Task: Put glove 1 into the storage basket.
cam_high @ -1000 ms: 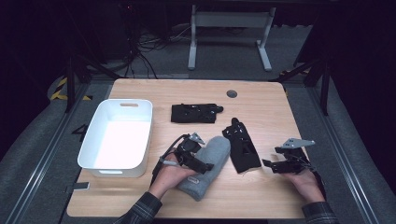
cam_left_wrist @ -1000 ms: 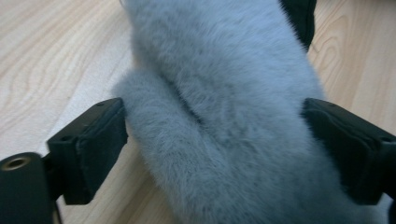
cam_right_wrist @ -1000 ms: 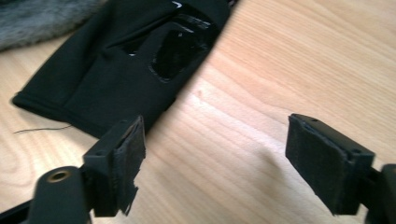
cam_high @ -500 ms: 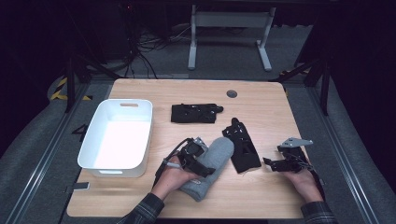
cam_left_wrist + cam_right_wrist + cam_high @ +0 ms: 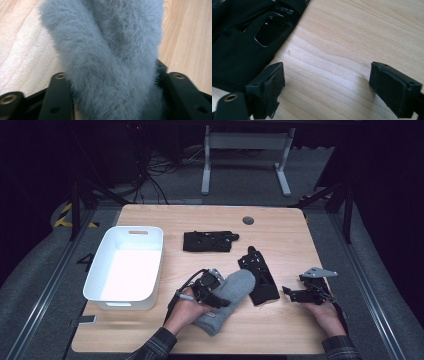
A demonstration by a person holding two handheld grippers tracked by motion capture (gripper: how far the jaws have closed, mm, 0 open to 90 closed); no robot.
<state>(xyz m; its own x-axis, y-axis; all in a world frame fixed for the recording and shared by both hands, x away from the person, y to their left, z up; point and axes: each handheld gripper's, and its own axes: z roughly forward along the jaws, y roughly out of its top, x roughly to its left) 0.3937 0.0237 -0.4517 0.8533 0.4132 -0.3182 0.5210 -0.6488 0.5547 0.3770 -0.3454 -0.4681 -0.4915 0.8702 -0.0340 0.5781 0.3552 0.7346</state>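
A grey fuzzy sock (image 5: pixel 236 287) lies on the wooden table (image 5: pixel 285 240) near the front, and in the left gripper view the sock (image 5: pixel 107 47) runs up between the two black jaws. My left gripper (image 5: pixel 212 289) is open, with its jaws standing wide on either side of the sock's middle (image 5: pixel 117 75). A black glove (image 5: pixel 260 276) lies just right of the sock. My right gripper (image 5: pixel 291 293) hovers open beside that glove's right edge. In the right gripper view it (image 5: pixel 327 72) has bare wood between its pads and the black glove (image 5: pixel 242 37) at the upper left.
A white bin (image 5: pixel 131 229) stands at the table's left. A second black glove (image 5: pixel 207 241) lies flat at mid-table behind the sock. A small dark disc (image 5: pixel 248 220) sits near the far edge. Dark floor and a desk frame lie beyond.
My left gripper has settled lower over the grey sock, which has shifted slightly. The right gripper has barely moved.
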